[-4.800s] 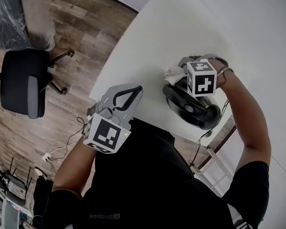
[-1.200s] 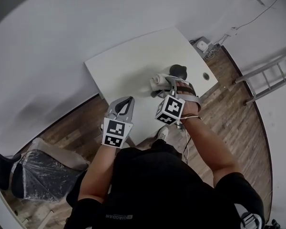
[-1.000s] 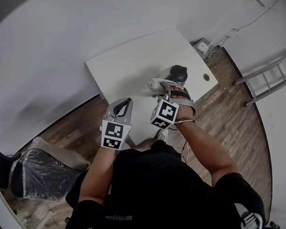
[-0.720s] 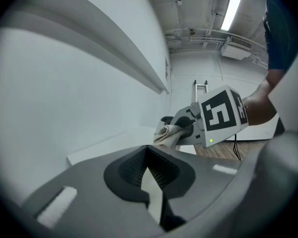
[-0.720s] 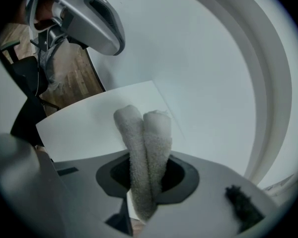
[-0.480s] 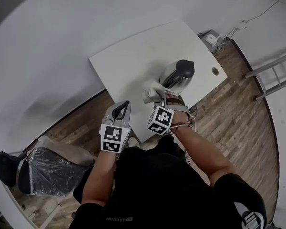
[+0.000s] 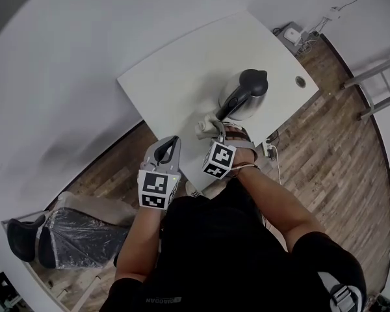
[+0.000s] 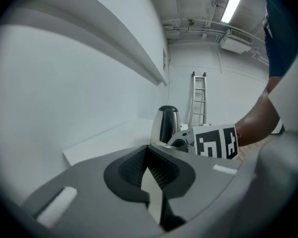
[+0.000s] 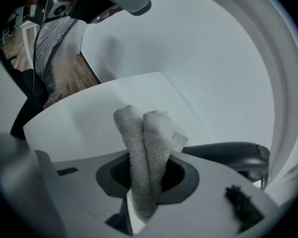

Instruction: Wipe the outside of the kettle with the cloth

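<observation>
Right hand-held gripper (image 7: 214, 130) clamps the cloth (image 9: 144, 143) just beside the kettle (image 7: 247, 101)

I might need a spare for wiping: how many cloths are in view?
1. The white cloth is clamped in the right gripper, near the kettle on the white table. The left gripper holds none; others could lie hidden below the person.

Shiny metal, rough towelling
The kettle (image 7: 246, 106) has a glossy metal body and a matt black plastic handle; the cloth (image 9: 145, 150) is nubbly white terry; the table (image 7: 175, 77) is smooth and matt.
</observation>
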Tool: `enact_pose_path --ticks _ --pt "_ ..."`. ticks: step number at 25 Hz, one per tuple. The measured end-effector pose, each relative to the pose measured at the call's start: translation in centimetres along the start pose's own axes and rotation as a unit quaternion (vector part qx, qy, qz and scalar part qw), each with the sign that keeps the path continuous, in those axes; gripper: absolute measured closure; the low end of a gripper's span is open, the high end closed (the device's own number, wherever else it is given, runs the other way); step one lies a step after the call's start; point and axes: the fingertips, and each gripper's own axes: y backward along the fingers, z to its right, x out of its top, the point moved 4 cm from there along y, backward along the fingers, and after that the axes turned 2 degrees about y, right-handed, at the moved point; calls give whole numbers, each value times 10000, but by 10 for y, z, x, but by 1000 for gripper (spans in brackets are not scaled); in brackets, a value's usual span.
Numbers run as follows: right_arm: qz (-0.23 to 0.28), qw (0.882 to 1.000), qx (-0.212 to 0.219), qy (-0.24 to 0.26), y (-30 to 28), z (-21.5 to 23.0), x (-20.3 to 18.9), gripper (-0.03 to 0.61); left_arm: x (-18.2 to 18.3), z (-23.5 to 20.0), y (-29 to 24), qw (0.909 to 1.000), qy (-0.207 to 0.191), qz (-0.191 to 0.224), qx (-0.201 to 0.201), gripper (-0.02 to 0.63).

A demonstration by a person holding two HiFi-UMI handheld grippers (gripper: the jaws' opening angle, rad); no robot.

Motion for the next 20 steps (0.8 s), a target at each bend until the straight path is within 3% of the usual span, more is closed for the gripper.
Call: enact_pose_path --ticks 9,20 --pt "64 9995 -67 -296 -24 -10 -18 485 -6 13 -23 9993 -174 -201 -248 606" --pt "-323 9912 -147 -1272 -22 8 -85 485 -5 37 -34 9980 -267 -245 -515 606"
